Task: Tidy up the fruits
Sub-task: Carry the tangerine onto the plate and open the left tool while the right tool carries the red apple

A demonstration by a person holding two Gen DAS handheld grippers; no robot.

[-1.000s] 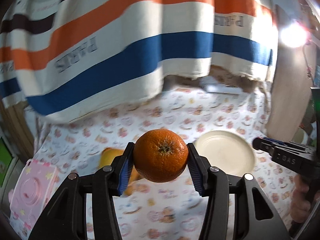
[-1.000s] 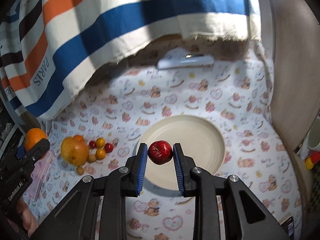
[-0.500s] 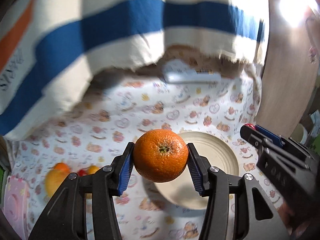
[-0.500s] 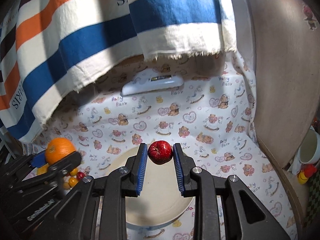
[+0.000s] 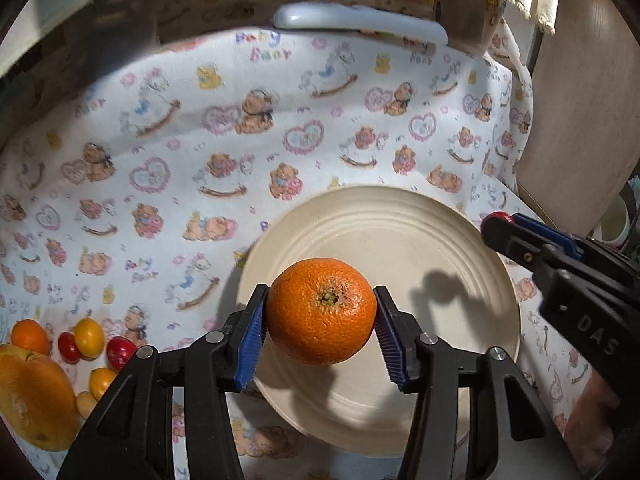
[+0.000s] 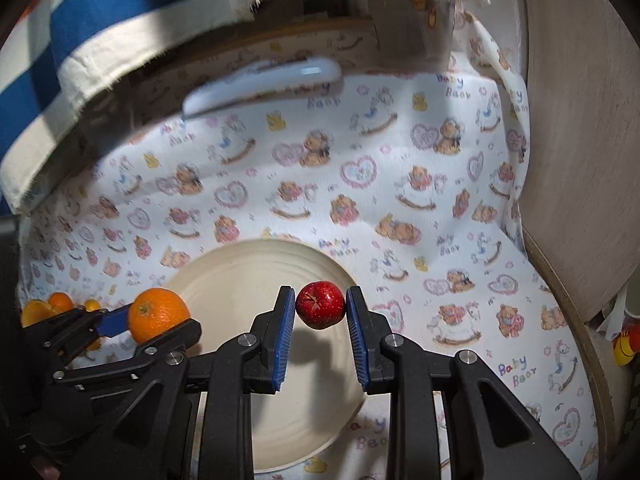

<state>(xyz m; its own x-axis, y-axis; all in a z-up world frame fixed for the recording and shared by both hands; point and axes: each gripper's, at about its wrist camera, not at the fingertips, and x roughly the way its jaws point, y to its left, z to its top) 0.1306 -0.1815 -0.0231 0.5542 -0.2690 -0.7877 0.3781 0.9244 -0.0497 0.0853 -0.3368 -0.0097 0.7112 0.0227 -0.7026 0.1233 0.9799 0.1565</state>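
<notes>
Placement comes next, I judge: left gripper point(image 5: 322, 312) clamps the orange point(image 5: 322, 311) at centre frame over the cream plate point(image 5: 400, 220); lower it left of middle. Right gripper point(image 6: 320, 306) pinches the red fruit point(image 6: 320, 304) above the plate's right edge; set it apart.

1. One orange point(image 5: 322, 310), round, with its stem scar facing the left wrist camera.
2. One small red apple point(image 6: 320, 305).
3. One cream plate point(image 5: 440, 248) with ringed ridges.
4. One large yellow-orange fruit point(image 5: 32, 396), cut off by the lower left edge of the left wrist view.
5. One small orange fruit point(image 5: 29, 336) just above it.
6. Two small red fruits point(image 5: 120, 352) in the left wrist view.
7. Three small yellow fruits point(image 5: 89, 337) there, though the cluster is partly hidden, so more may lie behind.
8. One long white object point(image 5: 360, 24) at the far edge of the printed cloth point(image 5: 180, 140).
9. Two grippers: left gripper point(image 5: 320, 316), right gripper point(image 6: 320, 316).
</notes>
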